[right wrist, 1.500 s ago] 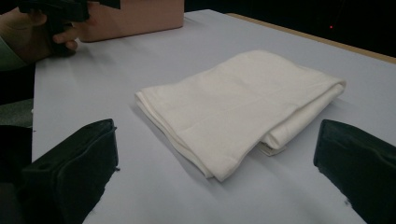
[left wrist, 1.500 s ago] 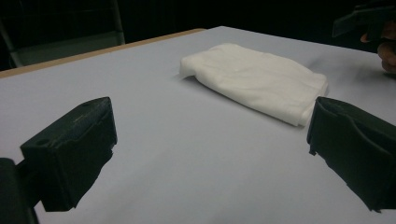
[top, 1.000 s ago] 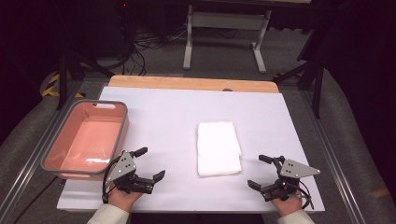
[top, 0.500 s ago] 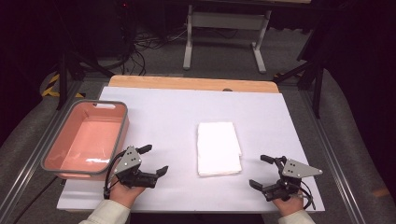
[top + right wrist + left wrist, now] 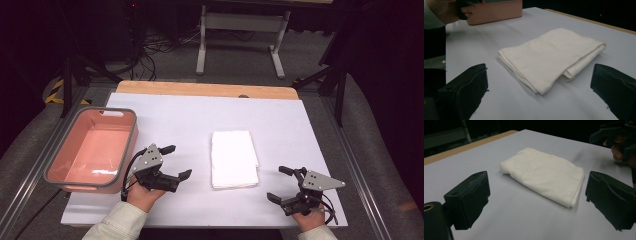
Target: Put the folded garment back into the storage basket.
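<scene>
A lab or test workspace, dark around the edges. A white-covered table stands on grey carpet, with black stand legs and loose cables beyond the tongs, a metal frame farther back, and yellow-black hazard tape far left.

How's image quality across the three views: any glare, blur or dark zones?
High view: the white table top is evenly lit, the floor behind is dark, and there is a small glare patch inside the pink tub. Left gripper view: the folded white cloth is fairly sharp, while the near jaws and far hand are soft. Right gripper view: cloth crisp, backdrop near black.
</scene>
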`<state>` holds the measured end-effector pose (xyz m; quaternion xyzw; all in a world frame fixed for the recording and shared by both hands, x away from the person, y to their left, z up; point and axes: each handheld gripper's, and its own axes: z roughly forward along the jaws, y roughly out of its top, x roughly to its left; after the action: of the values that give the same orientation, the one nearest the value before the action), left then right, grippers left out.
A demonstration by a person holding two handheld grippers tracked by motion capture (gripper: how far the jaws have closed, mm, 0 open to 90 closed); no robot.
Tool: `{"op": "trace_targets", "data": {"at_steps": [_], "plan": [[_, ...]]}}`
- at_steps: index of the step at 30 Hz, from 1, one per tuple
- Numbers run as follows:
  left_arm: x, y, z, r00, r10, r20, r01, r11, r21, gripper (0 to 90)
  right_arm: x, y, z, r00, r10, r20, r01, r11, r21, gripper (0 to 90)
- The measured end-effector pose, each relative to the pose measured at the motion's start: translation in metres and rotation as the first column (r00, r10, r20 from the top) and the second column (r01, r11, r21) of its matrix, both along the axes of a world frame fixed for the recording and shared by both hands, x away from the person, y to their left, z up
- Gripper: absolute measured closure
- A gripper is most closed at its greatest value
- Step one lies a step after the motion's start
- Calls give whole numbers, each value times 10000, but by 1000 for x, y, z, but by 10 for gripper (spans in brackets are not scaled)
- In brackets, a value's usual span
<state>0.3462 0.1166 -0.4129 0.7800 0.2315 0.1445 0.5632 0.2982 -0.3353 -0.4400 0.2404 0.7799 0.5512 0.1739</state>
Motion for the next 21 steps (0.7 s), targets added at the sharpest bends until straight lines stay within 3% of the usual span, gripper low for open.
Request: {"op": "trace_targets", "data": {"at_steps": [3,9,21], "plan": [[4,-5,4,10000,-61,76,60,10000,66,63,0,0,-1,10000,55,-63,-55,10000,18,17],[13,-15,9,9999,-133,14,134,9997,-221,57,0,-1,-1,10000,49,-48,-49,10000,19,17],[31,-39,9,9983,-488,-332,489,9988,39,50,1,-1,0,9999,96,-54,-96,10000,27,16]]}}
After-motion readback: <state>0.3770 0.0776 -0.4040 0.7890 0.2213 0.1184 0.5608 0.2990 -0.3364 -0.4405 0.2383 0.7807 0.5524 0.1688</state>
